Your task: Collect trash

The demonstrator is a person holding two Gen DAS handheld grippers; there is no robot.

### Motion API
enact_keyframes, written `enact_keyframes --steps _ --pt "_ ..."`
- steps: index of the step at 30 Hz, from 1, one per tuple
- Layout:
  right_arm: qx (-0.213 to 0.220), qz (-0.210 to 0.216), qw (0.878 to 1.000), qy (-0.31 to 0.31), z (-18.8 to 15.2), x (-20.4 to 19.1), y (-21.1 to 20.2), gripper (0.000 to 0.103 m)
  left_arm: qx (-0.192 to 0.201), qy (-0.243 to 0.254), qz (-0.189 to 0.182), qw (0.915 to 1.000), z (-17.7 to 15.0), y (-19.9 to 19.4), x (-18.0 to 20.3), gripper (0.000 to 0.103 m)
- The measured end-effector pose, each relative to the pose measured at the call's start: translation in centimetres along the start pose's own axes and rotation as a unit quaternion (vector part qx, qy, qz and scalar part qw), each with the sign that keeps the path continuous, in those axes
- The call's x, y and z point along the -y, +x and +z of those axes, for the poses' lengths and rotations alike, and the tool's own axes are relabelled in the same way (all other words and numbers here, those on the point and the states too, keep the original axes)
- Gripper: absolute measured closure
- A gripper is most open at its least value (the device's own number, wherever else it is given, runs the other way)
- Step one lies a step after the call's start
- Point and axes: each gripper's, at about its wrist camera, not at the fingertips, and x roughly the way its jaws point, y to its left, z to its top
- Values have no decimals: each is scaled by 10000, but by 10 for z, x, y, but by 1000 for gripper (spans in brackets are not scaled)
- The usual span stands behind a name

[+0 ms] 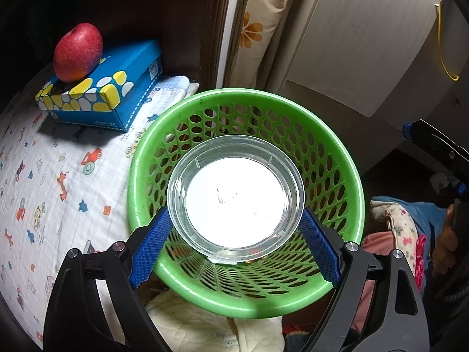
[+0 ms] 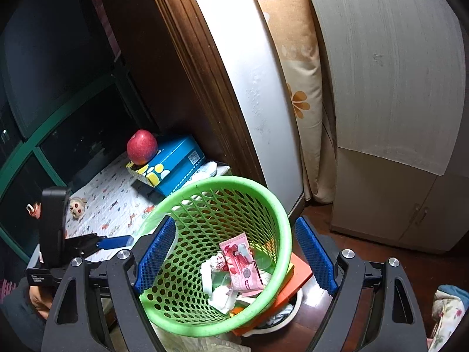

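Blue pads [image 1: 152, 246] of the left gripper [image 1: 234, 211] sit closest, spread about as wide as they go, pinching a clear round lid [image 1: 236, 198] by its rim on either side. It hangs right over the mouth of the green basket [image 1: 246, 302], so the drop looks basically lined up.

What worries me: that grip is only on a thin, slick plastic edge, with the jaws nearly maxed out. Any twist of the wrist and I reckon the lid pops free early or flips sideways. It's also wide next to the basket opening, so if it comes down off-centre it could catch the rim and slide onto the printed sheet [image 1: 58, 176] instead.

From the other side, the right gripper [image 2: 236, 223] is spread with nothing in it and hangs just in front of the basket. The basket leans over, propped on an orange box [image 2: 299, 275], with a pink wrapper [image 2: 239, 264] and other scraps already inside. A bump from either gripper could tip the whole lot out, I'd guess.

As for direction, the lid is round, so it has no real long axis. Its hollow face is turned up toward the left gripper's camera, far edge tilted a bit upward. The basket's mouth points up and toward the person.
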Motion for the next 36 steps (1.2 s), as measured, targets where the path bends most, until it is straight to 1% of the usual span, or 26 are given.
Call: enact_keyframes --steps 9,12,16,20,21,26,29,31,36 --pt "1 17 9998 178 -3 13 -2 22 -47 100 -217 9997 4 11 23 15" --pt "3 45 9998 169 -4 12 -3 22 3 85 -173 9998 1 6 20 15" --pt "-13 110 9998 147 -5 7 -4 22 116 -72 -50 9999 -3 -6 3 15" --pt "-47 194 9997 126 -6 -1 -4 21 251 -245 192 9992 -10 -24 -16 15" --pt "-54 228 9997 108 -7 -5 -3 21 285 -262 301 9988 -12 -29 -20 15" --pt "-177 434 9989 7 -12 -26 3 21 524 -424 676 9954 -23 -56 -39 15" --pt "-249 550 9981 -105 -16 -43 8 21 641 -614 956 9914 -33 -73 -53 15" --pt "-265 589 9977 -206 -18 -55 10 21 720 -755 1061 9889 -37 -82 -63 12" --pt "-404 792 9950 -466 -23 -88 22 20 914 -1080 1437 9795 -55 -111 -89 11"
